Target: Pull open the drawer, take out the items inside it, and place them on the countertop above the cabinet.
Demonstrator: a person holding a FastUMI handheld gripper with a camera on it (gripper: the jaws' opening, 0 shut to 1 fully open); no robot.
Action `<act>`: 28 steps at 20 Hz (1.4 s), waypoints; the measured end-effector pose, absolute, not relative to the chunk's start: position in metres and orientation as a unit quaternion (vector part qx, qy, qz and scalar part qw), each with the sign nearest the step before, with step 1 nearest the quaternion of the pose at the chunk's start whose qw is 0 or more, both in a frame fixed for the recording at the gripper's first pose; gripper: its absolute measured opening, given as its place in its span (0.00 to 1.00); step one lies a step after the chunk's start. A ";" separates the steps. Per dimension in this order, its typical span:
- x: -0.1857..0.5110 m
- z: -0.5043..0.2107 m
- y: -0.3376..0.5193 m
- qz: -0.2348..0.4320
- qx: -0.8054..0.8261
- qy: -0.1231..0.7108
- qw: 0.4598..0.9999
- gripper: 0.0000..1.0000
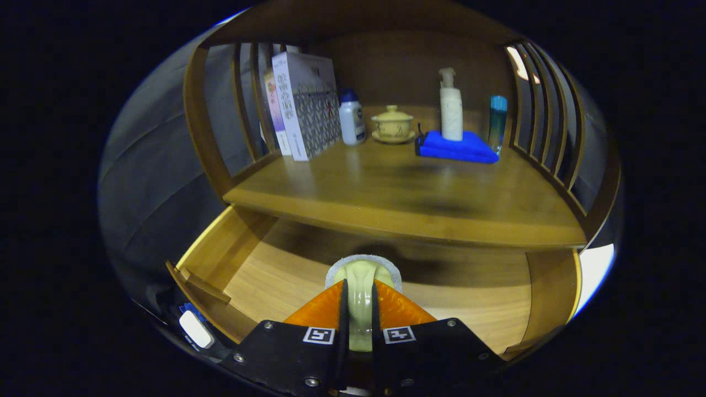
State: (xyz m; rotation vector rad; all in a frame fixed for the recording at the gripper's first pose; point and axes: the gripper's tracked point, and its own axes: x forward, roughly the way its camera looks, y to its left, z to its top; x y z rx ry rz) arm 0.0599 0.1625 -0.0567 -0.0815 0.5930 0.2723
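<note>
Now the gripper clenches a pale handled brush, both fingers pressing its handle, above the open drawer. Beyond them the countertop has bare room before its front edge. The brush's underside is hidden.

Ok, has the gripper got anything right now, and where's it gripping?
Yes: the gripper is shut on a pale cleaning brush, both fingers pinching its narrow glossy handle, its fuzzy-edged head poking out ahead over the open drawer.
</note>
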 end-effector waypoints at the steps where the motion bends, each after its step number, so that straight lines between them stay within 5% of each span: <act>1: 0.057 -0.048 0.163 0.137 -0.041 0.278 0.950 0.18; 10: 0.046 0.025 0.167 0.152 -0.032 0.180 0.971 0.18; 18: 0.104 0.090 0.153 0.104 -0.017 0.102 0.989 0.18; 28: 0.183 0.045 0.133 0.047 0.053 0.189 0.979 0.18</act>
